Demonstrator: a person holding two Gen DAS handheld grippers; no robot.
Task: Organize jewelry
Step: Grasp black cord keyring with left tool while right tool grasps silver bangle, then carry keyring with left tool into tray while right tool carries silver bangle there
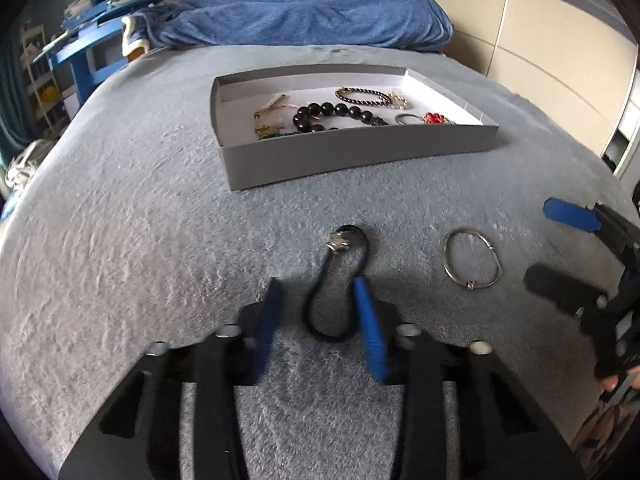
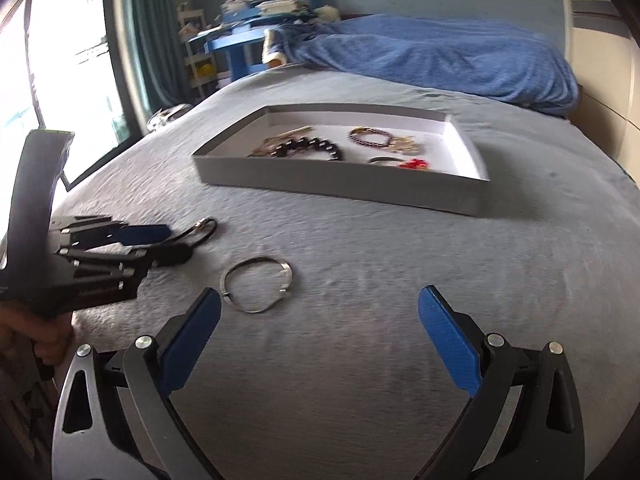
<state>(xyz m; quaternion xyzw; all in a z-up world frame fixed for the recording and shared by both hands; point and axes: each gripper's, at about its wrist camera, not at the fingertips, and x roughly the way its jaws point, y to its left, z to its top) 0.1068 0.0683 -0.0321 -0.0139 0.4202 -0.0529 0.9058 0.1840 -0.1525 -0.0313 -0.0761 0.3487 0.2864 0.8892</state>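
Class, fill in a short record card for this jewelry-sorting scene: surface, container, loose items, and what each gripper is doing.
surface: grey blanket on a bed
container: shallow grey box holding several bead bracelets
loose items: black cord bracelet; silver bangle, both on the blanket
left gripper: open, fingers on either side of the cord bracelet
right gripper: open wide, holding nothing, silver bangle just ahead of its left finger
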